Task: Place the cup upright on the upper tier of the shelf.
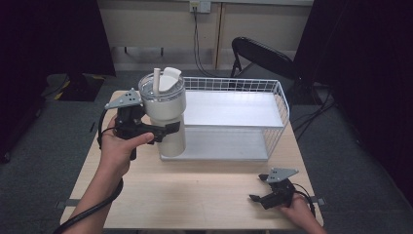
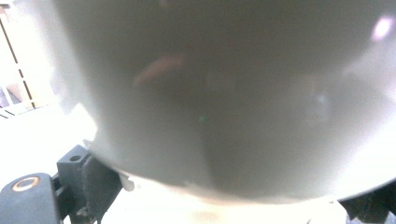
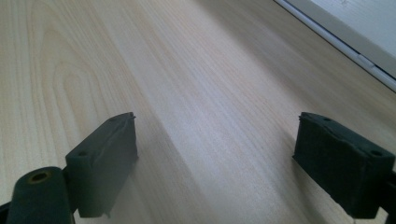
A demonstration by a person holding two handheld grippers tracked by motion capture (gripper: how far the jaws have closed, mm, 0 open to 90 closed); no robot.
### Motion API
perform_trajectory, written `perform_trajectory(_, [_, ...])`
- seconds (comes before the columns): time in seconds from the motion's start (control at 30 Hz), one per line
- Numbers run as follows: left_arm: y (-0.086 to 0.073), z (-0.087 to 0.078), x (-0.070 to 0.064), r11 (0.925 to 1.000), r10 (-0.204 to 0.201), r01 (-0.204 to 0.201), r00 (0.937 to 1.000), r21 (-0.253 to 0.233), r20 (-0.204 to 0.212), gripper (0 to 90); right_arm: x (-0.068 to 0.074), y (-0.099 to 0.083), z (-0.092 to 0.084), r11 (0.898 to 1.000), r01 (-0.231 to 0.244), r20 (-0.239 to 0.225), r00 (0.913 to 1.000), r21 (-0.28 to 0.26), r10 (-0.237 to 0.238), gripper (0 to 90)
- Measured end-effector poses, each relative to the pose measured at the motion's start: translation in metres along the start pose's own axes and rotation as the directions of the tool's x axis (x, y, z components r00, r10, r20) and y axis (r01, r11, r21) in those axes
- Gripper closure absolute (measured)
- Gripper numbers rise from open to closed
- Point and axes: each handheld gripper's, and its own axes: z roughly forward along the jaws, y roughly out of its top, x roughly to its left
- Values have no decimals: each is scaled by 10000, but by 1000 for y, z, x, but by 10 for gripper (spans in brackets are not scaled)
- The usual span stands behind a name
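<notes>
left gripper (image 1: pixel 163 131) is clamped round the tumbler (image 1: pixel 164 113), held upright at the basket's (image 1: pixel 281 105) left front corner, so i judge a carry, next a level set-down; right gripper (image 1: pixel 260 190) rests agape, empty, nearer than the basket.

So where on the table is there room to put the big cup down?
The bare wood between the left gripper and the right gripper, in front of the wire rack, is free. The rack's shelves look empty too. The cup crowds the rack's left end.

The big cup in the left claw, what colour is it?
The cup is creamy white with a clear lid, best seen in the high view.
</notes>
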Motion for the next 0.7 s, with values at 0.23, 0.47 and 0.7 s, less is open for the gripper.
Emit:
perform_trajectory(0.23, [16, 2, -3, 9999, 140, -140, 9999, 0, 39, 92, 0, 0, 0, 10000, -1, -1, 10000, -2, 1, 127])
perform_trajectory(0.47, [29, 6, -5, 9997, 172, -168, 9995, -166, 247, 92, 0, 0, 0, 10000, -3, -3, 10000, 0, 3, 127])
perform_trajectory(0.7, [43, 12, -7, 9998, 172, -170, 9995, -53, 281, 92, 0, 0, 0, 10000, -2, -2, 10000, -1, 2, 127])
